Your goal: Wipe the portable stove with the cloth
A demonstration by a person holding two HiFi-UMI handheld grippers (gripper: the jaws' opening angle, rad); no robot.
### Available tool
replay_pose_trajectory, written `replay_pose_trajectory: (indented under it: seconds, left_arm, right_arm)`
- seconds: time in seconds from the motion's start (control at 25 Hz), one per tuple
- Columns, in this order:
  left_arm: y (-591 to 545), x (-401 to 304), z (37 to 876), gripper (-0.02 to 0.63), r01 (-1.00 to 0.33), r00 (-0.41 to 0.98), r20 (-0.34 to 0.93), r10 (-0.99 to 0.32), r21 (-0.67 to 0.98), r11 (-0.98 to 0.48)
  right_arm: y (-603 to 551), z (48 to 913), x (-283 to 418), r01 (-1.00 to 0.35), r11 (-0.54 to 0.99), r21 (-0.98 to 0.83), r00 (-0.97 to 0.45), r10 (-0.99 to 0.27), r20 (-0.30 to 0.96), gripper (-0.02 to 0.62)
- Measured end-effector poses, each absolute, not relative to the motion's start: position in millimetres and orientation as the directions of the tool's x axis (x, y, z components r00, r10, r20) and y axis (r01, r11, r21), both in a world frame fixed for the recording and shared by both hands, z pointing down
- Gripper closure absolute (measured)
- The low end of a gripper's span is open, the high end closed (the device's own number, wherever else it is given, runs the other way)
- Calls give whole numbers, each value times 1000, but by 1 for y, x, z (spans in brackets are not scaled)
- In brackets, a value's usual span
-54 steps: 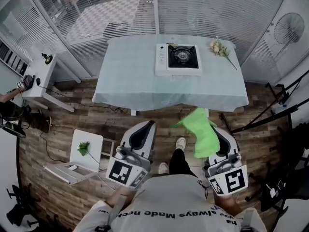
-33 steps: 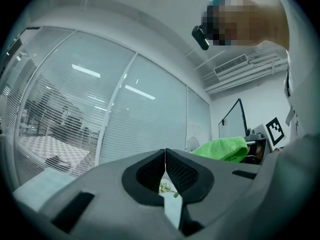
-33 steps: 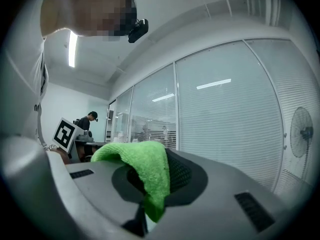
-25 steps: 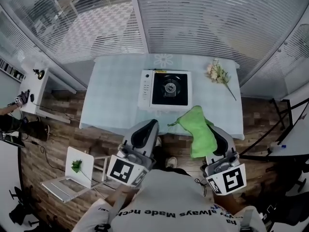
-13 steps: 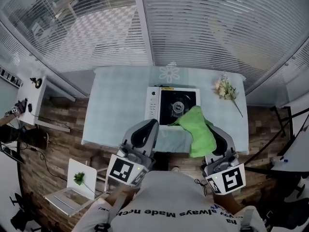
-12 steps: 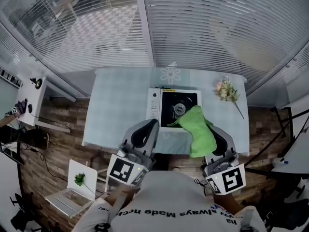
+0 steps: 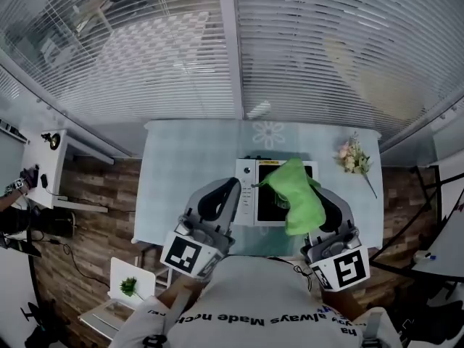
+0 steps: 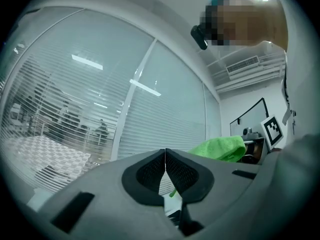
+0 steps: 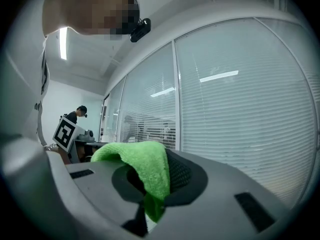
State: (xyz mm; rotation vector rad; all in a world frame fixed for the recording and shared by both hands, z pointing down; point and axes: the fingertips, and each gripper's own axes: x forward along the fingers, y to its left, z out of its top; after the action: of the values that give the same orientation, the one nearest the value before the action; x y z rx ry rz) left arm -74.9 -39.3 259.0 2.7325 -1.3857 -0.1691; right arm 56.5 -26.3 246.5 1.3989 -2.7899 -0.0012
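Observation:
The portable stove point(image 7: 247, 194), white with a black top, sits on the pale blue table point(image 7: 188, 172). In the head view the green cloth point(image 7: 299, 200) hangs in front of the stove's right half and hides it. My right gripper point(image 7: 319, 201) is shut on that cloth, which drapes over its jaws point(image 9: 145, 166). My left gripper point(image 7: 221, 192) is held just left of the stove's panel in the head view. Its jaws are pressed together with nothing between them point(image 8: 165, 156). Both grippers are held above table height and point toward the window blinds.
A small bunch of flowers point(image 7: 353, 156) lies on the table's right end. A wall of glass with blinds point(image 7: 232, 49) stands behind the table. A white side table point(image 7: 47, 147) stands at the left, and a white stand with a green sprig point(image 7: 130, 285) is on the wood floor.
The table and stove have come closer and now lie right under the grippers. The cloth now overlaps the stove in the head view. Both grippers keep the same pose and state.

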Motion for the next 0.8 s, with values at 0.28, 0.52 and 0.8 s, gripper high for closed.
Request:
replay_pose_trajectory:
  seconds: [0.28,0.52,0.8]
  left_arm:
    - [-66,-91,270,594,-782,606,-51,-794,143,-606]
    - [-69,-94,284,594,-779,613,-26,-790,152,-609]
    - [-72,-101,323,594,-786,604,33,-796,189,-589]
  right_arm:
    - [-54,251,36,-807,590,16,-590,-807,33,568]
    - [-56,256,32,-802,596,34,-595,-803,40,569]
    - [-65,285,22,-780,621,76,-615,-784,90,569]
